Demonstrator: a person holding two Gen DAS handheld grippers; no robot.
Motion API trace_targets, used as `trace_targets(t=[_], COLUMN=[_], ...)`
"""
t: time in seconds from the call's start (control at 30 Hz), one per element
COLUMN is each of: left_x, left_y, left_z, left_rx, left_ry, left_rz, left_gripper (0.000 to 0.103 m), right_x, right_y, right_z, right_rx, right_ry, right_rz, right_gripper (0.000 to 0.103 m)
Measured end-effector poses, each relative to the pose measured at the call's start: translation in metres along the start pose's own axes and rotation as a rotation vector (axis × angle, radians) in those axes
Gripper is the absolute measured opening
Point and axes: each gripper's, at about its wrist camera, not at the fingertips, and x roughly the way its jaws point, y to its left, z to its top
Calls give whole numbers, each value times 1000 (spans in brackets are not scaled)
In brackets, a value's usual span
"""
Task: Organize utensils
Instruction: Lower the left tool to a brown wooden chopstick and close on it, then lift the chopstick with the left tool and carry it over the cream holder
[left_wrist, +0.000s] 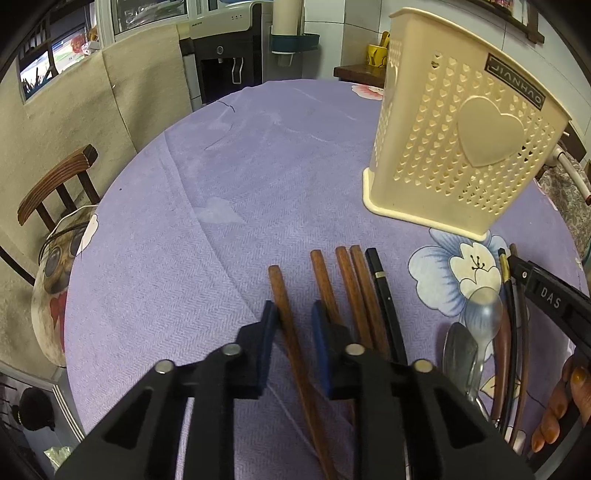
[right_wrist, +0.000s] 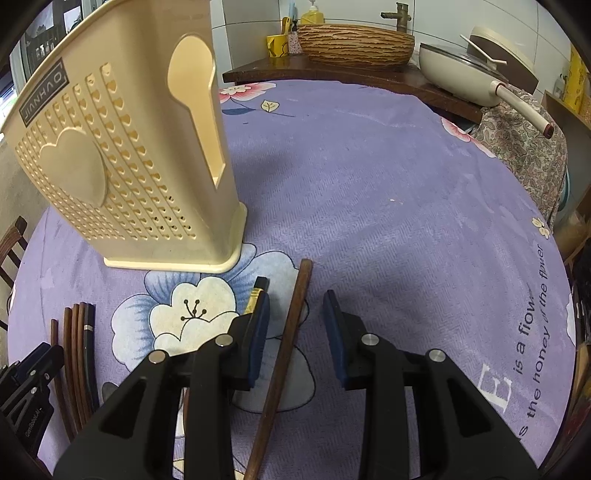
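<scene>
- Left gripper (left_wrist: 291, 325) is hovering low over the surface (left_wrist: 177, 258), fingers spread; one brown chopstick (left_wrist: 286, 314) is lying between them, whether touched cannot be told.
- Three more brown chopsticks (left_wrist: 351, 291) and a black chopstick (left_wrist: 384, 295) are lying just to its right, roughly parallel.
- Two spoons (left_wrist: 476, 332) are resting further right, beside more sticks near the right gripper.
- Right gripper (right_wrist: 297, 332) is also sitting low, fingers spread, with a brown stick (right_wrist: 291, 332) lying between them, clear of both pads.
- A black, gold-banded chopstick (right_wrist: 256, 295) is lying just left of its left finger.
- The cream holder (right_wrist: 140, 155) is standing upright on the surface beyond the utensils.
</scene>
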Motion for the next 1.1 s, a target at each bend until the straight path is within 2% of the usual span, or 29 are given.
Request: trace_targets(t=[0.1,0.27,0.63,0.73,0.93,1.1], left_x=[0,2,2,4,6,-4], left_y=[1,0,3,5,15,19], left_z=[2,4,5,7,13,19], left_rx=[-7,1,-8,-15,-50,-51], left_ry=[3,0,-3,-1,16,-16], left_rz=[-4,-10,-35,-49,-121,-150], left_gripper=[10,10,9,9,8,8], right_x=[1,2,1,1,1,-8], right_y=[-1,2,2,-3,-14,-25], right_z=[2,2,-1,-1,1,5], right_rx=[5,-4,-9,19,74,118], right_ry=[0,-8,-22,-27,-30,-57], right_rz=[-10,-27,-21,4,65,147], right_gripper=[25,18,11,10,10,10])
